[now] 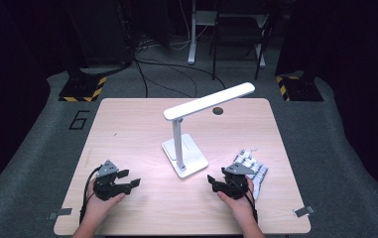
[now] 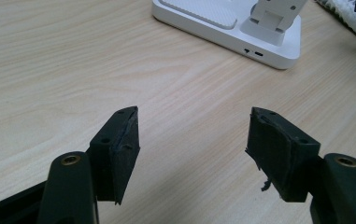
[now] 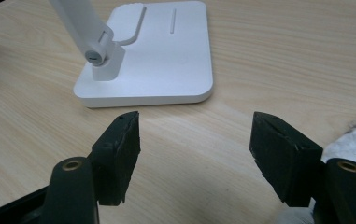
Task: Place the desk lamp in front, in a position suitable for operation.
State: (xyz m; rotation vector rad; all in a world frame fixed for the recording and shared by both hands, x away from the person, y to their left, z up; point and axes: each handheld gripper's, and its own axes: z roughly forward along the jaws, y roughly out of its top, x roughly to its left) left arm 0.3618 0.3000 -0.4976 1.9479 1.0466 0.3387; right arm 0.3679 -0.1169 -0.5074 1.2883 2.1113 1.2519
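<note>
Left gripper [image 2: 192, 140] and right gripper [image 3: 194, 144] gaping, empty; high view shows lamp [image 1: 184, 153] head

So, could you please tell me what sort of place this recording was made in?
Probably a lab recording bay, not a home: a small wooden table with a white desk lamp stands on grey matting, cables trail across the floor, and hazard-striped stand bases flank it against dark surroundings.

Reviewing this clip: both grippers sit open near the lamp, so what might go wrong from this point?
1. The desk lamp carries a long tilted head on a thin stem; a push from the left gripper or right gripper high up might tip it.
2. The black-and-white cloth lies right beside the right gripper, and could snag on its jaws.
</note>
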